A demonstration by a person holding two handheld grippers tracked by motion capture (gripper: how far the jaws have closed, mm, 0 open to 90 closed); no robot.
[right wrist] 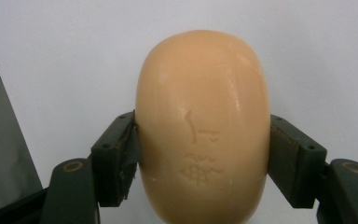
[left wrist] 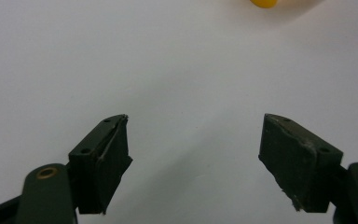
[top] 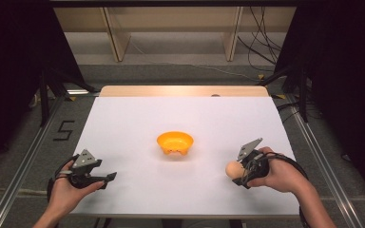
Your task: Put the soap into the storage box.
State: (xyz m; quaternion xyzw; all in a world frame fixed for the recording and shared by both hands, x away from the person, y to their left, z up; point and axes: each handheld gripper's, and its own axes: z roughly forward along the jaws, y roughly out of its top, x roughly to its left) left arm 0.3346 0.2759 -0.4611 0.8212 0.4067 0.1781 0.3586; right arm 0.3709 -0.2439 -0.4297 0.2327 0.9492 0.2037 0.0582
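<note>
From the high view, the right gripper (top: 241, 175) at the near right of the white table (top: 138, 118) clamps a peach soap bar (top: 233, 169); the orange bowl (top: 175, 142) sits mid-table, and the left gripper (top: 105, 179) rests near left. The left gripper view shows its jaws wide apart, empty. In the right gripper view both pads press the soap bar's (right wrist: 203, 126) long sides; it looks stiff, smooth, likely slippery, so a hold across its waist seems best.

Each dark-green gripper (left wrist: 196, 154) has 2 screwed pads, brass pivots and a grey triangular plate.

Orange bowl (top: 175, 142) mid-table (top: 123, 123); shelving (top: 171, 28) beyond
</note>
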